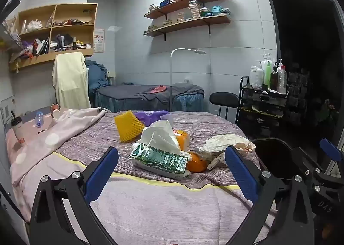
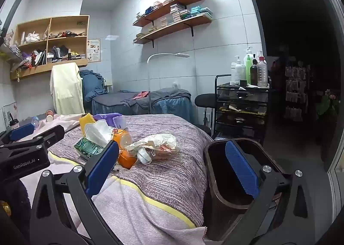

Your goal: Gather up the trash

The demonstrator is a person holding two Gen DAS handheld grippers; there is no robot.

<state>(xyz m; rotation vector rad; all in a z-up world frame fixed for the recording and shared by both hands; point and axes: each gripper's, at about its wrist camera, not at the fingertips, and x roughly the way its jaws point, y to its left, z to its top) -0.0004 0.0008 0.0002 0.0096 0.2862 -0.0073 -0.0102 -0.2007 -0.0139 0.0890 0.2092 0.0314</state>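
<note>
A pile of trash lies on the bed: a green drink carton point(image 1: 160, 158), a white face mask point(image 1: 162, 135), an orange point(image 1: 196, 163), a crumpled paper bag point(image 1: 225, 143) and a yellow foam net point(image 1: 128, 125). My left gripper point(image 1: 172, 171) is open and empty, just short of the carton. My right gripper point(image 2: 172, 167) is open and empty, with the paper bag point(image 2: 154, 143) ahead of it and its right finger point(image 2: 240, 169) over a dark brown bin point(image 2: 217, 158) beside the bed. The carton point(image 2: 89, 148) and orange point(image 2: 126, 160) show behind its left finger.
Paper cups point(image 1: 55, 110), a plastic bottle point(image 1: 39, 118) and a lidded drink cup point(image 1: 18, 128) lie at the bed's far left. A black trolley point(image 2: 241, 105) with bottles, a black stool point(image 2: 205, 99) and a second bed point(image 2: 142, 100) stand behind. A dark doorway is to the right.
</note>
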